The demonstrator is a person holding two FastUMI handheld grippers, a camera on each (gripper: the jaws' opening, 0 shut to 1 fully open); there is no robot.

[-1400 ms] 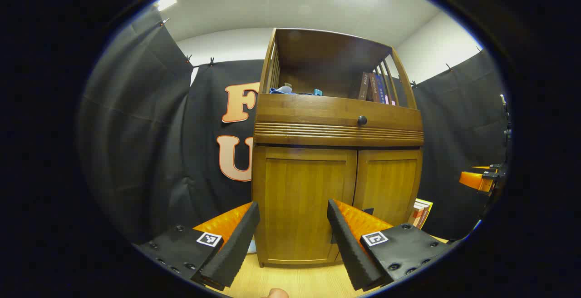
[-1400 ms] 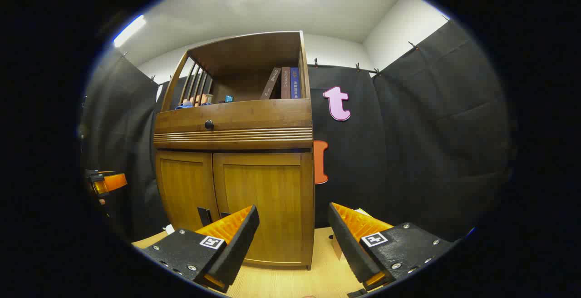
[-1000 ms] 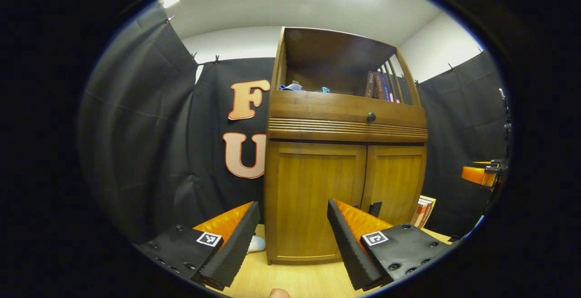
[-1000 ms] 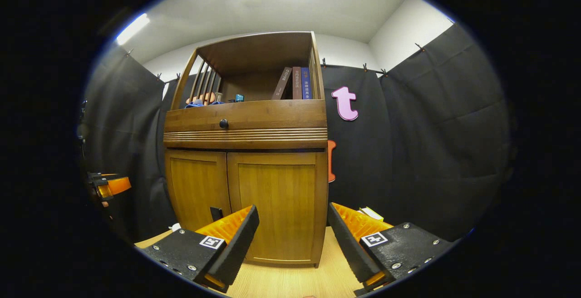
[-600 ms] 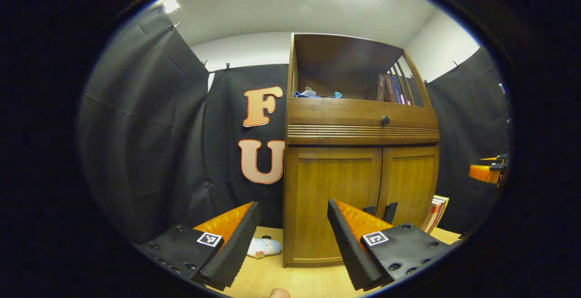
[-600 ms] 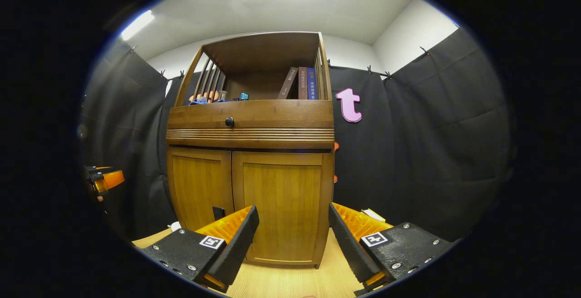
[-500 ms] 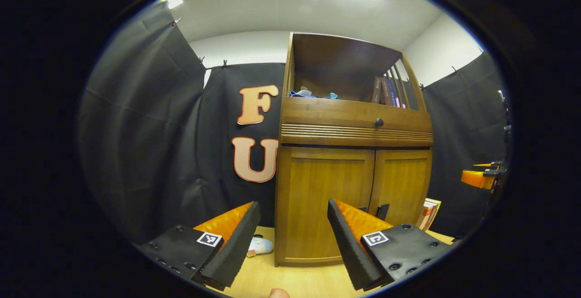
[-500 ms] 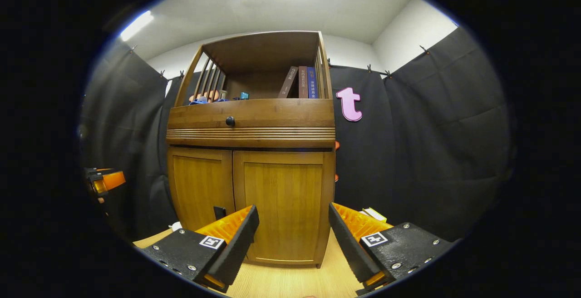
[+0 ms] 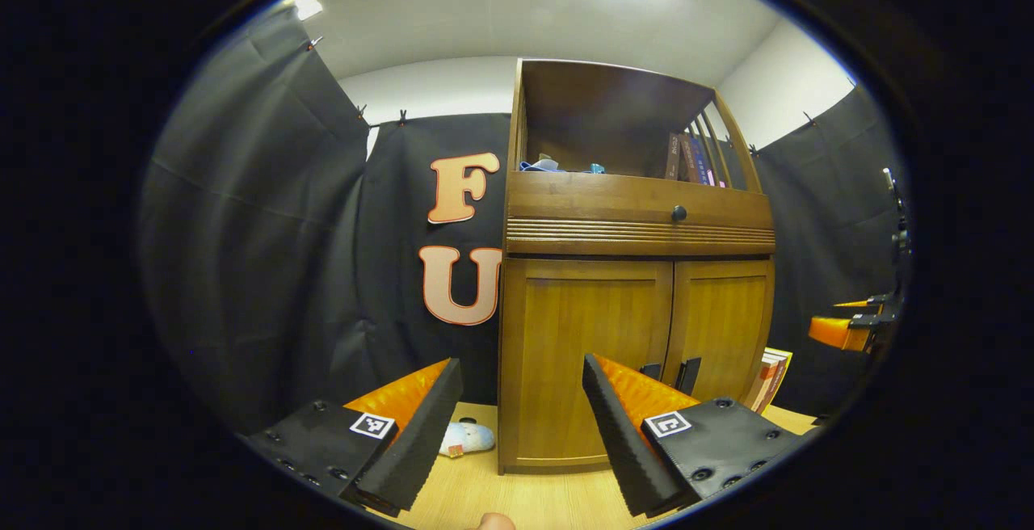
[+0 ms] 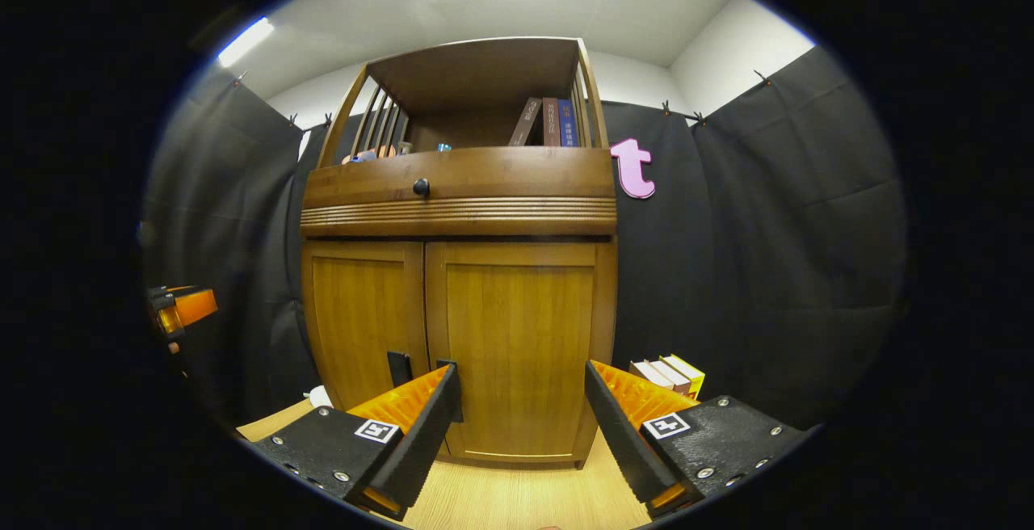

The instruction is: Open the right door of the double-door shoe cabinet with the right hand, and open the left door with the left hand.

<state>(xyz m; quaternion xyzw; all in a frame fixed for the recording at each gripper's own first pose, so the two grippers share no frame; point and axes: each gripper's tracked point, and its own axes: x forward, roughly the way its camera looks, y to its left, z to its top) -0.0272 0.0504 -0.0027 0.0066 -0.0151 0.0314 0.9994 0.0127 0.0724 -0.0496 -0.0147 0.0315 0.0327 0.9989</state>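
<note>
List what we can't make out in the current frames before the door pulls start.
- Cabinet interior: hidden behind the shut left door and right door.
- Right door's handle, right gripper view: mostly behind that gripper's finger.
- Left door's handle, left gripper view: partly behind the left gripper's finger.
- Book spines: too small to read.
- White object on the floor: partly behind a finger, unidentifiable.
</note>
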